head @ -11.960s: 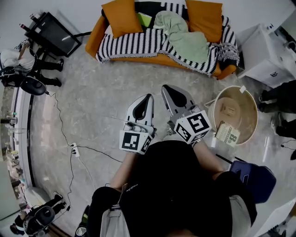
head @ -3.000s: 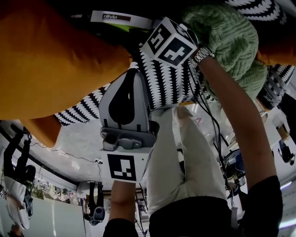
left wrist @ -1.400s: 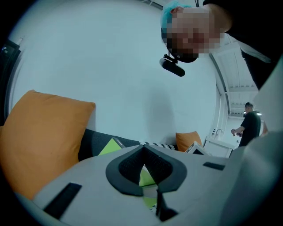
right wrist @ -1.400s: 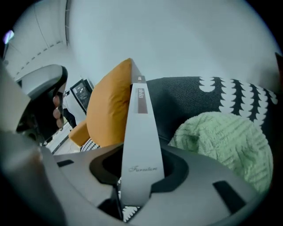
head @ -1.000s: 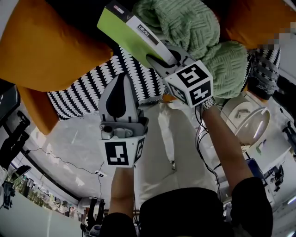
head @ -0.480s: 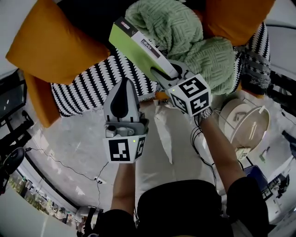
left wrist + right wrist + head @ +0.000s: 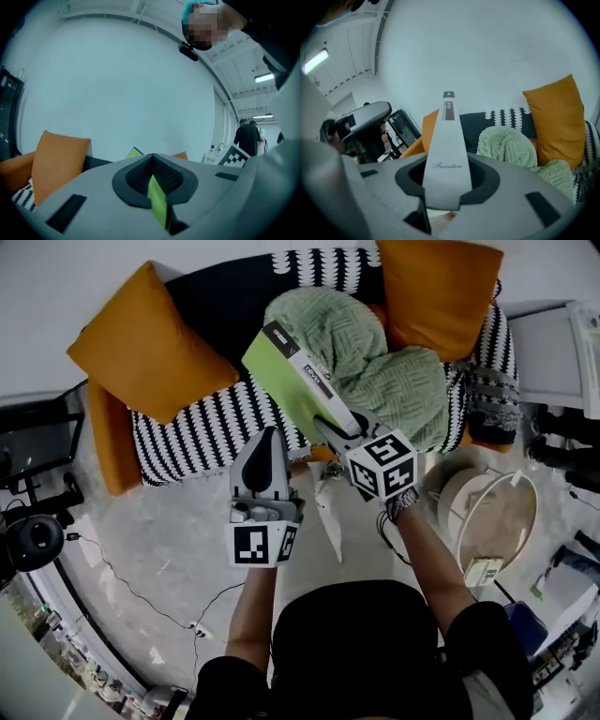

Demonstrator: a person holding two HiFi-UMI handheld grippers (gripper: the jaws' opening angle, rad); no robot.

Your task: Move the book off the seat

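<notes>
A book (image 7: 286, 381) with a lime-green cover and a white spine hangs in the air over the striped sofa seat (image 7: 202, 427), tilted up to the left. My right gripper (image 7: 336, 427) is shut on its lower end. In the right gripper view the white spine (image 7: 446, 140) stands straight up between the jaws of the right gripper (image 7: 445, 180). My left gripper (image 7: 268, 435) hovers beside it on the left, holding nothing. In the left gripper view the left gripper (image 7: 152, 157) has its jaws together, and a sliver of the green book (image 7: 133, 152) shows beyond them.
The sofa carries an orange cushion (image 7: 150, 338) on the left, another orange cushion (image 7: 436, 287) at the right, and a bunched green blanket (image 7: 375, 362). A round wooden tub (image 7: 492, 512) stands on the floor to the right, a white cabinet (image 7: 562, 343) beyond it. Black equipment (image 7: 37, 437) and a cable (image 7: 141, 568) lie left.
Both grippers have risen and drawn back from the sofa. The book has come up with the right gripper, away from the seat. More of the sofa and floor now shows.
</notes>
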